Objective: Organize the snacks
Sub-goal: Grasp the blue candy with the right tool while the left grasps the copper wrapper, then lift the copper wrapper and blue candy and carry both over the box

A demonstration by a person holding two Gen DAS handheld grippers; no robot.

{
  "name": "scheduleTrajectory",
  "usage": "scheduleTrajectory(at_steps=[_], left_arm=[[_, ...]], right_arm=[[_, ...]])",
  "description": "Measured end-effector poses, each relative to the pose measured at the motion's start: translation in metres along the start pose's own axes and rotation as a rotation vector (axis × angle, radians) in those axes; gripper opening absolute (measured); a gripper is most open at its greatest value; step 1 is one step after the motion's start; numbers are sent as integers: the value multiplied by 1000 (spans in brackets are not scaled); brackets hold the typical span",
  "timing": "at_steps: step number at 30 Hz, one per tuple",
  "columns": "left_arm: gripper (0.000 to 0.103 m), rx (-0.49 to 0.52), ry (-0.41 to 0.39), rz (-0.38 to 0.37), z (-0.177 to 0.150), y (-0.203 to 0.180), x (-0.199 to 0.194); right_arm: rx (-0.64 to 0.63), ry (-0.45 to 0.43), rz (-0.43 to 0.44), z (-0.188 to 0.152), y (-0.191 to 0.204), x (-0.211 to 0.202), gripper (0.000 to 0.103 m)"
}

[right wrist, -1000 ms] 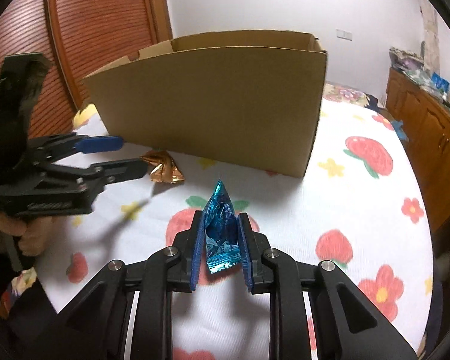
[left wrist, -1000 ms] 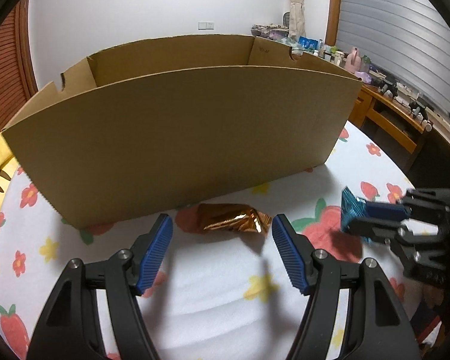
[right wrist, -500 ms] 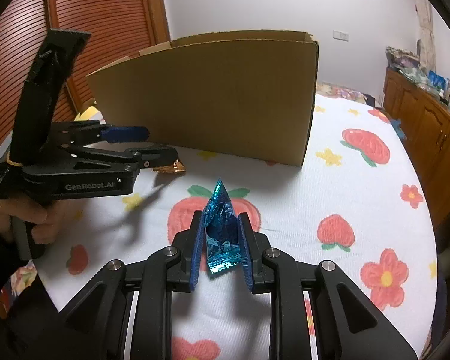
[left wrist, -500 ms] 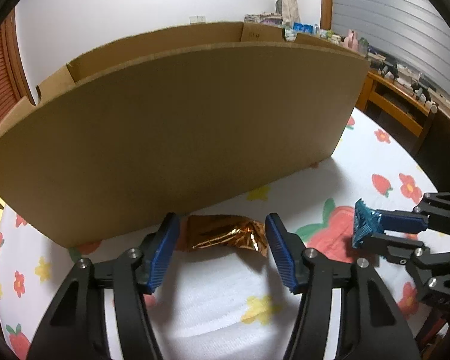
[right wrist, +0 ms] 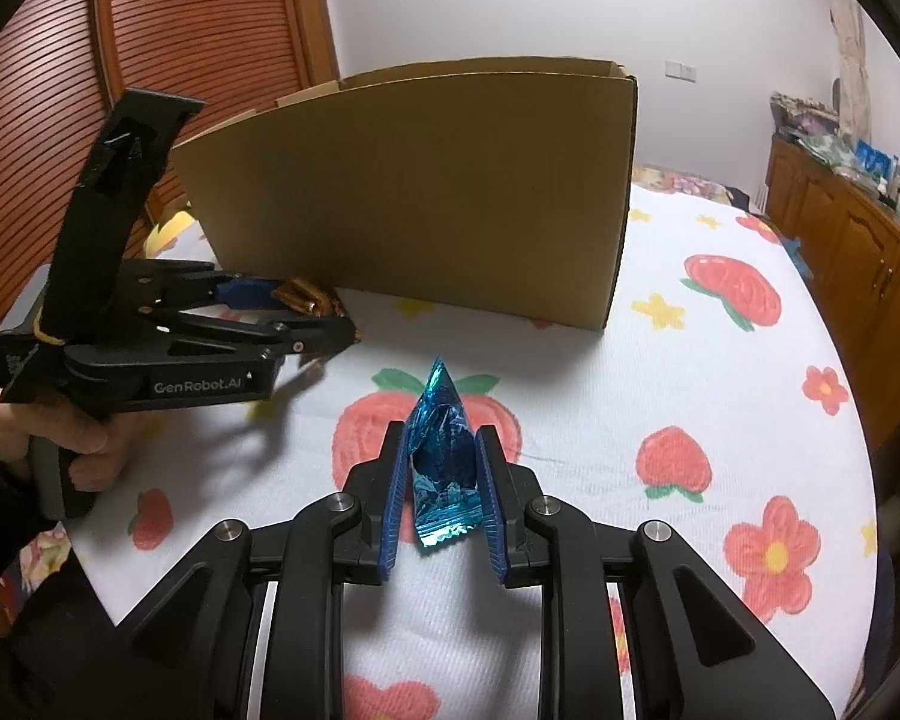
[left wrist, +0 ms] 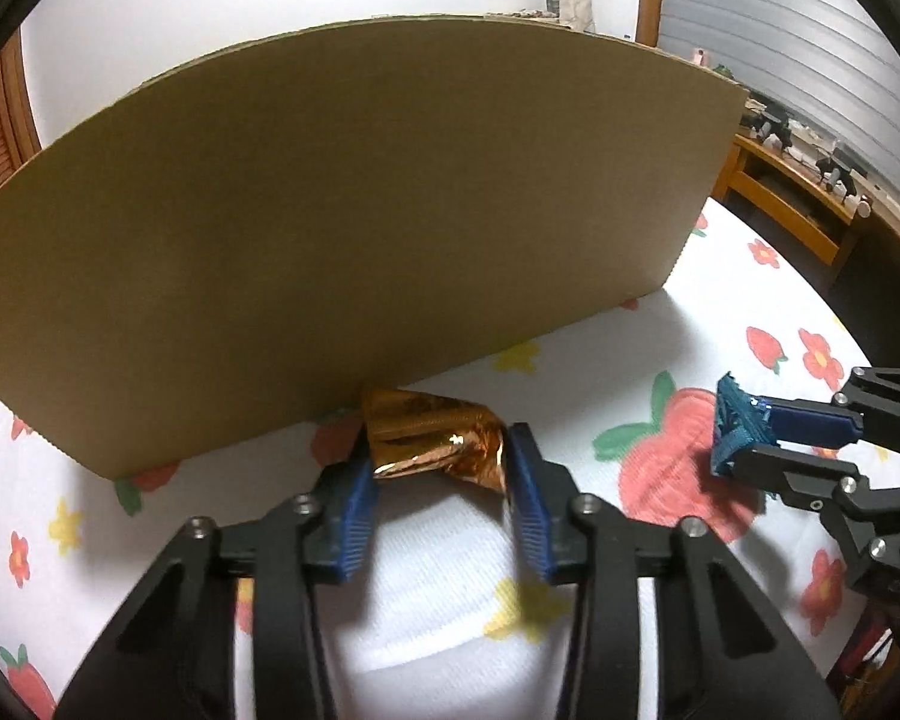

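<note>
Strawberry-print tablecloth (left wrist: pixel 426 618) beside a tall brown cardboard box (left wrist: pixel 354 228): my left gripper (left wrist: pixel 438 480), wider a moment ago, is closing around the crinkled copper foil snack (left wrist: pixel 435 441), readying a lift; my right gripper (right wrist: pixel 441 480) holds the blue foil snack (right wrist: pixel 441 456).

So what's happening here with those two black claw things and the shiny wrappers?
A person is sorting snacks with two handheld tools. The right gripper is shut on a blue foil snack above the flowered tablecloth. The left gripper is closing around an orange foil snack lying against the cardboard box. Neither snack is in the box yet.
</note>
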State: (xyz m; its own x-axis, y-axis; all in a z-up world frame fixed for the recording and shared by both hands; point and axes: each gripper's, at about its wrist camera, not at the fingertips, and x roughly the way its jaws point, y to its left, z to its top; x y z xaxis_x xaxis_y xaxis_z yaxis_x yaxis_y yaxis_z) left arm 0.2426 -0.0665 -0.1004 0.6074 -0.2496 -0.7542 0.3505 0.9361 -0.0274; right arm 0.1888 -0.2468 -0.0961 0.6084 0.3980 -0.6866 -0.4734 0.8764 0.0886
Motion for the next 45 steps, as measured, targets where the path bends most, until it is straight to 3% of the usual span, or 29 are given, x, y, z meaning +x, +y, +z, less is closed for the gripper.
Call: scheduleTrajectory(at_steps=[15,45], left_arm=[[32,-31,-65,-10,-18,2,-39],[32,-4,-254,14,7,-5,-115]], right_arm=[[6,-4,-1,0,-2,1,21],[28,-48,-17,6,-4,-13,21]])
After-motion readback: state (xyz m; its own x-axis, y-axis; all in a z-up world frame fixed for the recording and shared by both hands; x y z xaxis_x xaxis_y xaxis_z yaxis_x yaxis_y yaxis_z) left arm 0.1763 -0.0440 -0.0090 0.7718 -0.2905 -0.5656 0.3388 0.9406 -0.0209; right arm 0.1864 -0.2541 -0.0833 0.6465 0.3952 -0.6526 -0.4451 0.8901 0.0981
